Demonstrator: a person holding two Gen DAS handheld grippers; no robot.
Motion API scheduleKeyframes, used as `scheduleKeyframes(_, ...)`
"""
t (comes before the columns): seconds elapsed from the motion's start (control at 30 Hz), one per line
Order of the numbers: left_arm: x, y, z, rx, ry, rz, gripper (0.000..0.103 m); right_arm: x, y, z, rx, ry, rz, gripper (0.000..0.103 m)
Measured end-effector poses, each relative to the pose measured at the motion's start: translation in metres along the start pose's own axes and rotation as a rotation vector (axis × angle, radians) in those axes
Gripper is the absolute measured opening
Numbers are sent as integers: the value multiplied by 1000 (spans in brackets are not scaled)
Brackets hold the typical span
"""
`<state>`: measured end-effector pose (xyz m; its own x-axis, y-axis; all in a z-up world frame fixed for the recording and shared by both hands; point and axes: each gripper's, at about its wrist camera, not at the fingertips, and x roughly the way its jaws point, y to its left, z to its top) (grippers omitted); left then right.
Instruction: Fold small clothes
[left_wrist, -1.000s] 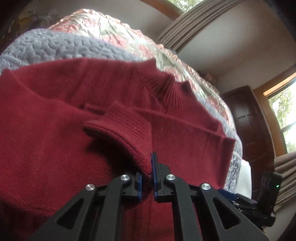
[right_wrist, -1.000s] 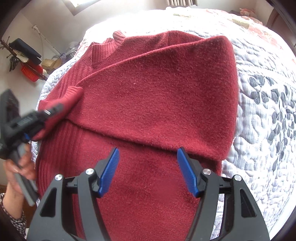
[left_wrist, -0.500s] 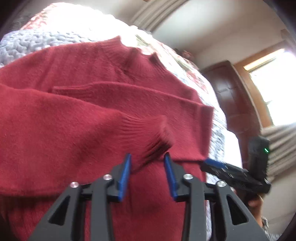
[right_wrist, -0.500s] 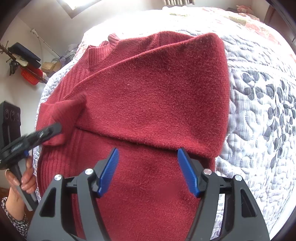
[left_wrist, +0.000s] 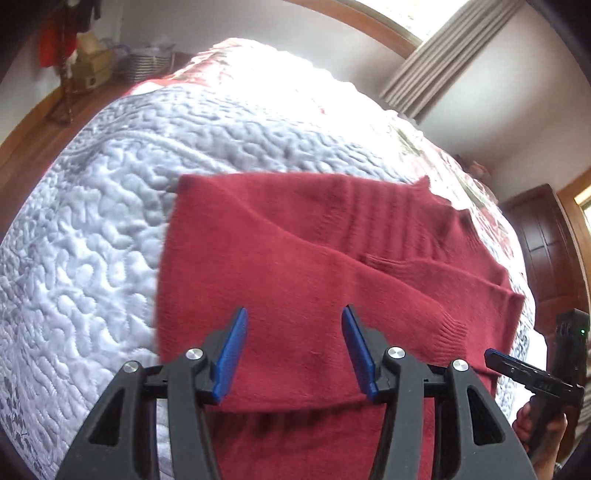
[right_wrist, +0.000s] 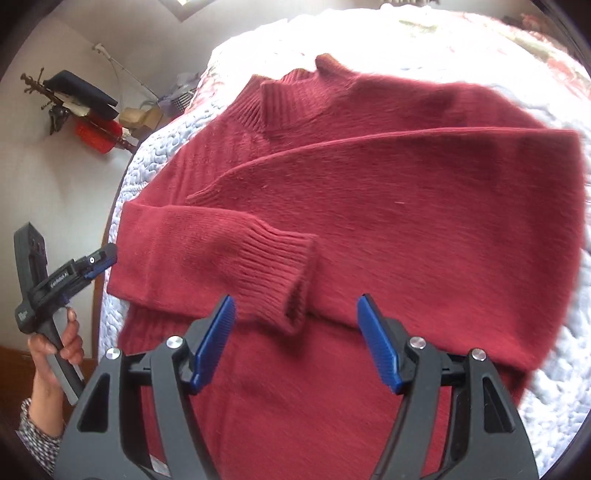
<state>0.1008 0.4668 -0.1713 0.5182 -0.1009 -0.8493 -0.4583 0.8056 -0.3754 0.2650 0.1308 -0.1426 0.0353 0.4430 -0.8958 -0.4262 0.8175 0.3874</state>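
Hovering over a quilted bedspread (left_wrist: 92, 240), we hold both tools above a red knit sweater (right_wrist: 369, 206) that lies flat on the bed, collar (right_wrist: 288, 99) toward the far side and both sleeves folded across the chest. Our left gripper (left_wrist: 293, 349) stands with its blue pads spread wide, gripping nothing, above the near sleeve; our right gripper (right_wrist: 295, 339) is likewise parted and empty, poised just short of the ribbed cuff (right_wrist: 277, 273) that rests on top of the body. We judge the sweater soft, light and limp: it will sag and drape wherever it is lifted, and its fuzzy surface should cling to itself rather than slide. The hem lies below both views, hidden from us. For the next fold we would pinch the thick doubled edges near the bottom corners, one tool to each, since a single layer of knit would stretch and pull the sleeves askew.
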Motion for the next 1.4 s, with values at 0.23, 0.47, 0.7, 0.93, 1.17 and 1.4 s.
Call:
scheduleKeyframes(0.23, 30, 20, -1, 19, 81, 79, 53, 36, 11, 15, 1, 78, -33, 61)
scheduleKeyframes(0.47, 0, 26, 8, -13, -6, 43, 60, 32, 25, 23, -71, 65, 0, 7)
scheduleKeyframes(0.7, -16, 45, 22, -39, -49, 97, 62, -43, 14, 36, -96, -89, 48, 7)
scheduleKeyframes(0.93, 19, 21, 17, -17, 13, 76, 64, -68, -42, 30, -8, -135, -67, 7)
scheduleKeyframes(1.17, 67, -14, 15, 69, 81, 177, 64, -21, -76, 19, 40, -29, -129, 13)
scheduleKeyframes(1.4, 51, -37, 21, 139, 46, 228, 62, -44, -82, 8, 17, -80, -178, 27)
